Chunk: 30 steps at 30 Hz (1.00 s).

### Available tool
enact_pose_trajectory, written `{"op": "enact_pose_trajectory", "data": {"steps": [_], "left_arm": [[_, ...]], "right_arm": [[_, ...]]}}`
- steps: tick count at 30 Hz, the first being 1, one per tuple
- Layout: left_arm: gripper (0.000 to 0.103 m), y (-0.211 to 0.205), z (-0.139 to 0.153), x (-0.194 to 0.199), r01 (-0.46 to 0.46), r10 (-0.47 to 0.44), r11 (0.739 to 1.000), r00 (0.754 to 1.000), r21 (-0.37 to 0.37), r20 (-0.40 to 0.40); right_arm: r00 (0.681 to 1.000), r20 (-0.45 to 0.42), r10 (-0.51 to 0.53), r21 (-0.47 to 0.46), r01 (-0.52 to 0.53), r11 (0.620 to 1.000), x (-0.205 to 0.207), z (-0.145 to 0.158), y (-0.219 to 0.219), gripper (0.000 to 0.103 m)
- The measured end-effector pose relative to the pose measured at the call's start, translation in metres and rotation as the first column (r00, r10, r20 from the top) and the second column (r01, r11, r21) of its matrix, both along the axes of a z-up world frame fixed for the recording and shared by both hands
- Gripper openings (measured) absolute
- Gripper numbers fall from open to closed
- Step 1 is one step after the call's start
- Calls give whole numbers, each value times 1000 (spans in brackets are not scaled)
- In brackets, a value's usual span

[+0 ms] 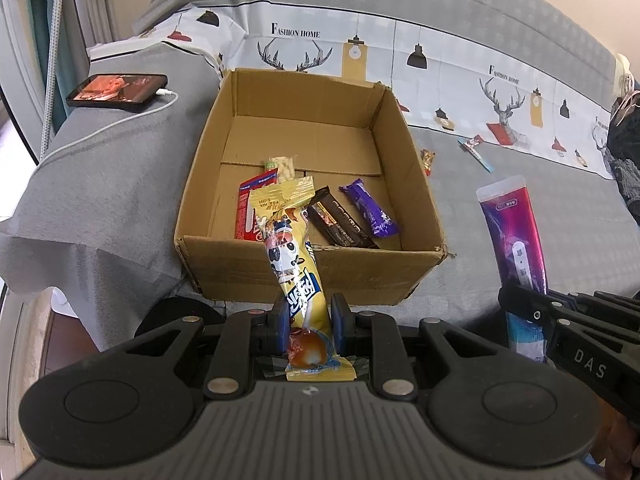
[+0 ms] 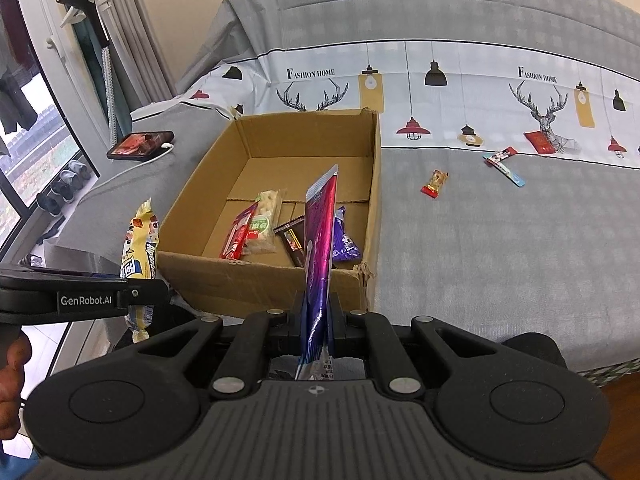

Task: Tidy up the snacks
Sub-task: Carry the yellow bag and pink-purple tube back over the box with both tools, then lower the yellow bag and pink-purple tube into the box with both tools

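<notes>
An open cardboard box sits on a grey bed cover and holds several snack packs: a red one, a brown bar, a purple bar and a pale cracker pack. My left gripper is shut on a yellow snack pack, held upright just before the box's near wall; it also shows in the right wrist view. My right gripper is shut on a purple-pink pack, upright at the box's near right corner, also seen in the left wrist view.
Two loose snacks lie on the cover right of the box: a small red-gold one and a thin strip. A phone with a white cable lies left of the box. A patterned sheet runs behind.
</notes>
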<state>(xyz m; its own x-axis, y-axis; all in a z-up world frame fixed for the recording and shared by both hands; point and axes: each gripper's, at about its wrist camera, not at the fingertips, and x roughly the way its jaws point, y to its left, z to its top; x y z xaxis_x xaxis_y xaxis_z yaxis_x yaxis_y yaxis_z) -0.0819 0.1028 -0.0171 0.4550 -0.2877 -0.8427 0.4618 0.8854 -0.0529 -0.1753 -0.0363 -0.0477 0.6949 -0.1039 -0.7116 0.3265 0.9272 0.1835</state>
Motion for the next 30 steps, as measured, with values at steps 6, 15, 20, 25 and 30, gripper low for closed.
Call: {"op": "enact_pose_trajectory", "data": {"steps": [6,15,20,25,30], "left_arm": [[23,0,-2,6,-9,9,1000,1000,-2,-5],[23,2,0,30,-33,33,999,999,-3,6],[23,-1,2,47,-40,40,999,999,-13,8],[23,-5,5,64,-43,44,999,999,-21,19],[23,-11,8,86,-53,53,998,998,-27,29]], "right_arm": [[1000,-6,-11,-8,11,1000,9,0,-2,9],[1000,-18,-9,-7,9,1000,27,-2,-6,9],[1000,-23,0,-14,0,1000,42,-2,-8,9],[1000,-22,15,-20,-16,1000,63,-1,-11,9],[999,-21,34,-19,-34,999,87,0,-14,9]]}}
